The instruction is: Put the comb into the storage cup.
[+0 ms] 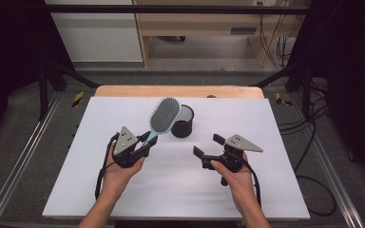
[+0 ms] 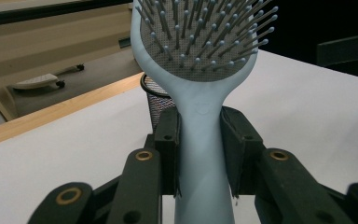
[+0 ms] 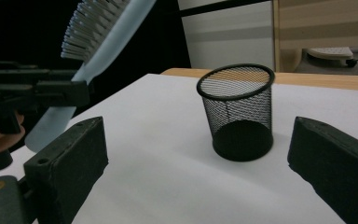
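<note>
Clamped on the handle of a pale blue hairbrush (image 2: 200,140), my left gripper (image 1: 142,142) holds it lifted, left of centre in the high view, bristled head tilted toward the black mesh cup (image 1: 183,122) just beyond. Brush picked up, I judge; dropping it in the cup remains. Right of centre, my right gripper (image 1: 208,145) gapes empty.

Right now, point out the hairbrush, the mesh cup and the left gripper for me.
hairbrush (image 1: 165,114), high view, on the bristle pad of its head.
mesh cup (image 3: 239,112), right gripper view, on its black wire wall.
left gripper (image 2: 200,149), left gripper view, midway between the jaws clamping the brush handle.
</note>
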Demonstrator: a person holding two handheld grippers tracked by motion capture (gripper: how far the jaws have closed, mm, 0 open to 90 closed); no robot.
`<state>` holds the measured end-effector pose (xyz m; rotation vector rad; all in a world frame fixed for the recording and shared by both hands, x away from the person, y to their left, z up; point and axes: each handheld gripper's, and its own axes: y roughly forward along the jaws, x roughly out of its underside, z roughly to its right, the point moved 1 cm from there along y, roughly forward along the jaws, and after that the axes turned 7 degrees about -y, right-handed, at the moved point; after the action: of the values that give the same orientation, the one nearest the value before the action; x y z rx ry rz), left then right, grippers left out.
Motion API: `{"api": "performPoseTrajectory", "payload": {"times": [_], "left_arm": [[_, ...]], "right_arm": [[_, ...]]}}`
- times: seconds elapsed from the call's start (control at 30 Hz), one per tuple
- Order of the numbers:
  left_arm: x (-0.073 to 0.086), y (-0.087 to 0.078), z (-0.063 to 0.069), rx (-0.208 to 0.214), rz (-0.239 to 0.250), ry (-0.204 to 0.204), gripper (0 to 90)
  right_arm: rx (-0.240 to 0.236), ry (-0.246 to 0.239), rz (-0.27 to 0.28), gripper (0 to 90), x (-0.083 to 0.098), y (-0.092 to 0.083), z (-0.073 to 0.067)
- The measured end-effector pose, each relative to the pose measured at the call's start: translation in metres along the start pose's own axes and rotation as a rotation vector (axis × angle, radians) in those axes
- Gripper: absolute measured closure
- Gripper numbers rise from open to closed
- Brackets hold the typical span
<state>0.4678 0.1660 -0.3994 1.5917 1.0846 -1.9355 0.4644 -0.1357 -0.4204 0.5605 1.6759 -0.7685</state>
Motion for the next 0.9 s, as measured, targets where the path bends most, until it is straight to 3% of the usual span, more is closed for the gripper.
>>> {"api": "performPoseTrajectory", "payload": {"times": [0.47, 0.9], "left_arm": [[0.007, 0.007, 0.012, 0.019, -0.009, 0.019, 69.5], [0.008, 0.008, 0.014, 0.028, -0.003, 0.011, 69.5]], "right_arm": [[-0.056, 0.076, 0.021, 5.0, -0.013, 0.035, -0.021], [-0.071, 0.091, 0.013, 6.2, -0.018, 0.058, -0.027]]}}
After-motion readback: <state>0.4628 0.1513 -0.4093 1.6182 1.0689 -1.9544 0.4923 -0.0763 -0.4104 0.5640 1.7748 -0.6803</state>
